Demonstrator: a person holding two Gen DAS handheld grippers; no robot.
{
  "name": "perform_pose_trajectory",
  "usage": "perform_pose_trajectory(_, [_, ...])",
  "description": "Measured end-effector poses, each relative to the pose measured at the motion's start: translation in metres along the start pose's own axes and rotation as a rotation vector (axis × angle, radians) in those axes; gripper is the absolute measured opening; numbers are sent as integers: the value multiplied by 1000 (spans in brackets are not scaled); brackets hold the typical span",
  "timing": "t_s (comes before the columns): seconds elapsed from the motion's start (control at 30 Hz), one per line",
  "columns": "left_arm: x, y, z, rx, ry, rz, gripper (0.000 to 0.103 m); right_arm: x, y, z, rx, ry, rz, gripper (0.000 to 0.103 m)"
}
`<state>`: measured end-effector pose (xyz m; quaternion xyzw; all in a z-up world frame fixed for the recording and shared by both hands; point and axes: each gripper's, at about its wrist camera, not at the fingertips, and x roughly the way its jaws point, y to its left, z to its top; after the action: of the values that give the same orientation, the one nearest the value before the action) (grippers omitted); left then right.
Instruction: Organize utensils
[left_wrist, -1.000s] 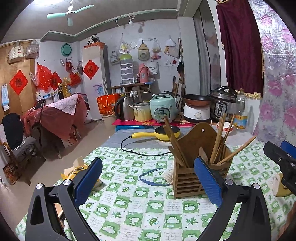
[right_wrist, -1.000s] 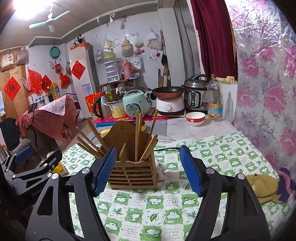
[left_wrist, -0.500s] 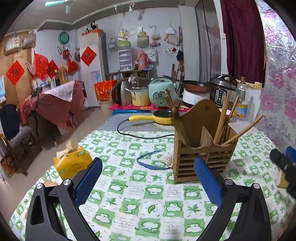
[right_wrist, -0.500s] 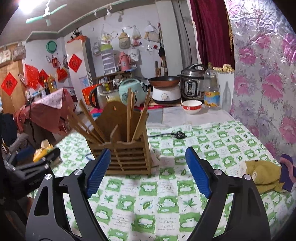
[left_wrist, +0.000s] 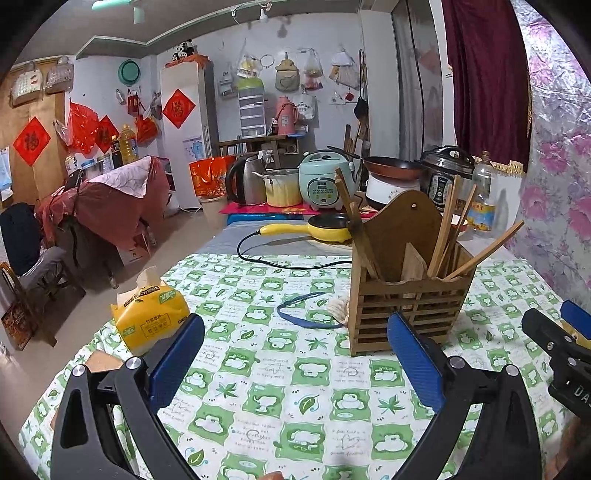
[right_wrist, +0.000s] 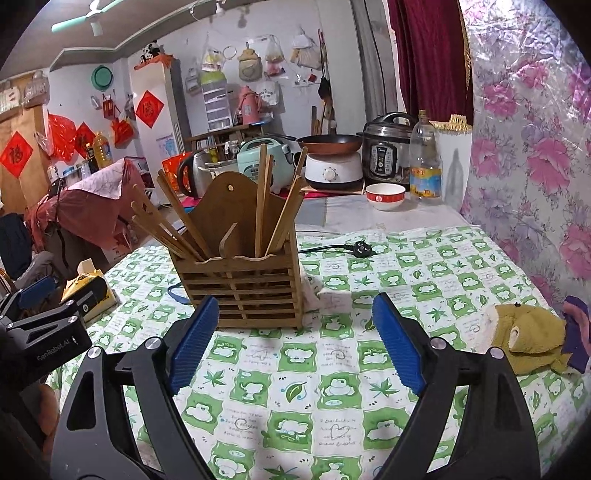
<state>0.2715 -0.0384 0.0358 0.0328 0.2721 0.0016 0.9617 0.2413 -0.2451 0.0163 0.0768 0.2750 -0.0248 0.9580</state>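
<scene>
A slatted wooden utensil holder (left_wrist: 406, 306) stands upright on the green-checked tablecloth (left_wrist: 295, 369), with several wooden chopsticks (left_wrist: 443, 232) leaning in it. It also shows in the right wrist view (right_wrist: 243, 291), with its chopsticks (right_wrist: 260, 199). My left gripper (left_wrist: 295, 362) is open and empty, in front of the holder and to its left. My right gripper (right_wrist: 291, 343) is open and empty, in front of the holder and slightly right. Each gripper shows at the edge of the other's view.
A yellow tissue pack (left_wrist: 149, 314) lies at the table's left. A blue band (left_wrist: 306, 310) and a white cloth (right_wrist: 325, 295) lie by the holder. A yellow plush toy (right_wrist: 524, 332) lies at the right. A power cord (right_wrist: 343, 249), bowl (right_wrist: 385, 195) and cookers stand behind.
Both grippers have drawn back from the holder and sit lower over the table. More tablecloth shows in front. Both stay open and empty.
</scene>
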Motion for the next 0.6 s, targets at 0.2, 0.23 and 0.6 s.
perform_pose_trajectory(0.2, [-2, -4, -4, 27, -4, 2, 97, -13, 0, -9, 1, -27, 0, 89])
perform_pose_trajectory(0.23, [-2, -5, -4, 32, -2, -4, 97, -14, -1, -10, 1, -27, -1, 89])
perform_pose_trajectory(0.6, [-2, -7, -8, 37, -12, -60, 97, -15, -6, -9, 10, -32, -1, 90])
